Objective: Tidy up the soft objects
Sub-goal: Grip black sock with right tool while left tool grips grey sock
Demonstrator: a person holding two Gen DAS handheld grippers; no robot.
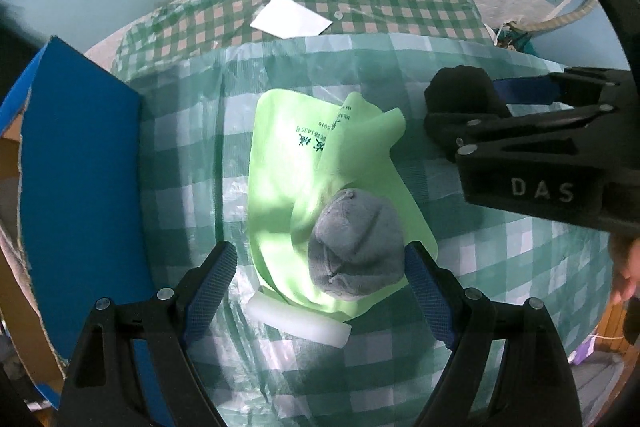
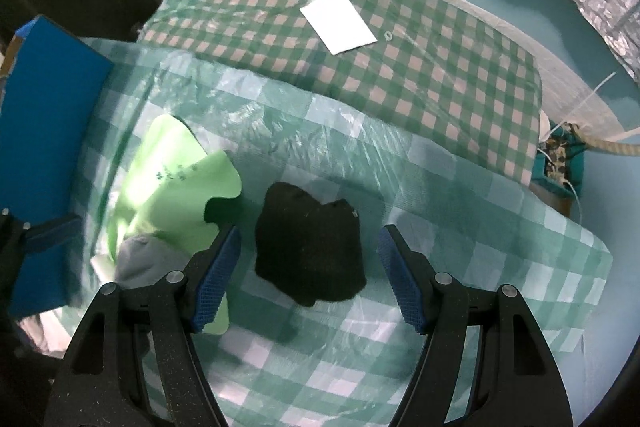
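Socks, grey (image 1: 354, 245) and black (image 2: 310, 243), lay between my left claw (image 1: 320, 285) and right claw (image 2: 310, 267), both wide open and empty, poised to grasp.

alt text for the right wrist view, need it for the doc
The open right gripper points down over a black soft bundle lying on a green checked plastic cloth, pads clear of it. To its left lie a light green bag and a grey bundle.
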